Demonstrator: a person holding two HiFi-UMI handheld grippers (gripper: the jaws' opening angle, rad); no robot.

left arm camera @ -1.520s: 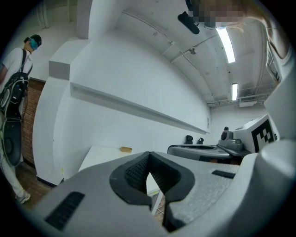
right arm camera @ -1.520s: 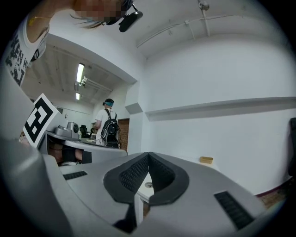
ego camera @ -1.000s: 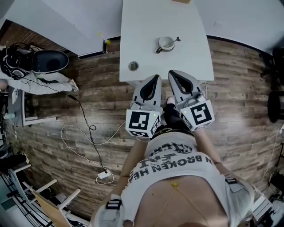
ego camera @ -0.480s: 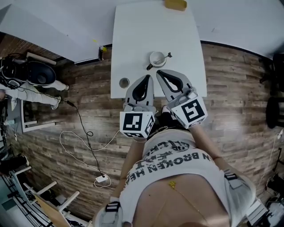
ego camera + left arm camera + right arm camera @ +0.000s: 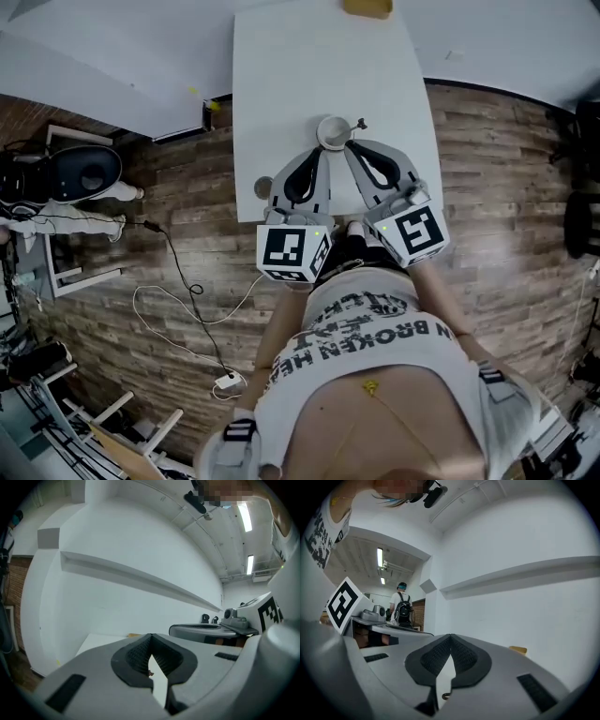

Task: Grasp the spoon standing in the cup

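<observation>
In the head view a white cup (image 5: 332,131) stands on the white table (image 5: 281,75), with the spoon's handle (image 5: 357,123) sticking out over its right rim. My left gripper (image 5: 317,153) has its tip just short of the cup's near left side. My right gripper (image 5: 349,145) has its tip at the cup's near right side, below the handle. In both gripper views the jaws meet at the tips with nothing held: left gripper (image 5: 150,636), right gripper (image 5: 450,636). Neither gripper view shows the cup.
A yellow object (image 5: 367,7) lies at the table's far edge. A small round disc (image 5: 263,187) sits near the table's front left, beside the left gripper. A cable and white adapter (image 5: 228,380) lie on the wooden floor. A person with a backpack (image 5: 401,609) stands far off.
Both grippers have moved forward over the table, from its front edge up to the cup. Their jaws stay closed.
</observation>
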